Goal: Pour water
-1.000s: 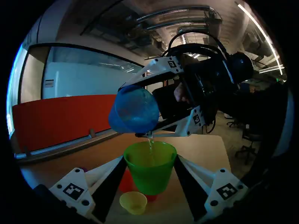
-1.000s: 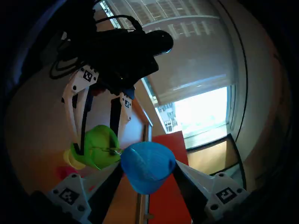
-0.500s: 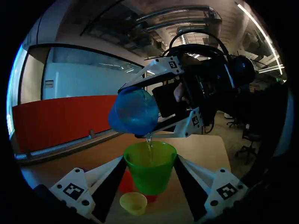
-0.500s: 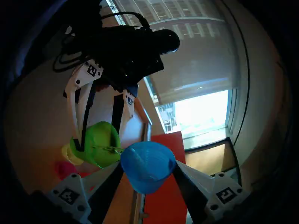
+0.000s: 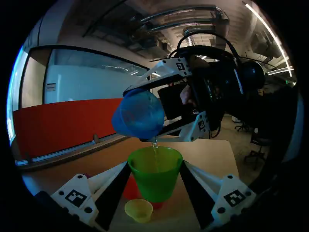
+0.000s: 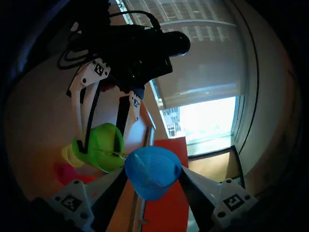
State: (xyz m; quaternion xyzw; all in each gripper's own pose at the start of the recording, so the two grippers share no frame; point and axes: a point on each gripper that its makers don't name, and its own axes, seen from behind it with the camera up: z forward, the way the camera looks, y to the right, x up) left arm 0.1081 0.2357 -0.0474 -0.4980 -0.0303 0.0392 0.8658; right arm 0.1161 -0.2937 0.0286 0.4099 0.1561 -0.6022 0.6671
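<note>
No words, nos. or brand names were legible for you in either view. The only markings were black-and-white square code tags (image 5: pixel 75 197): block patterns w/o letters or digits. One sat on each finger of your left gripper (image 5: pixel 154 170) in the left gripper view, and likewise on your right gripper (image 6: pixel 152 174) in the right gripper view. Each view also caught the same kind of tags on the other gripper, farther off. A small pale notice (image 5: pixel 50 86) was stuck on the glass wall (image 5: pixel 96 81) at left, too small to read.
</note>
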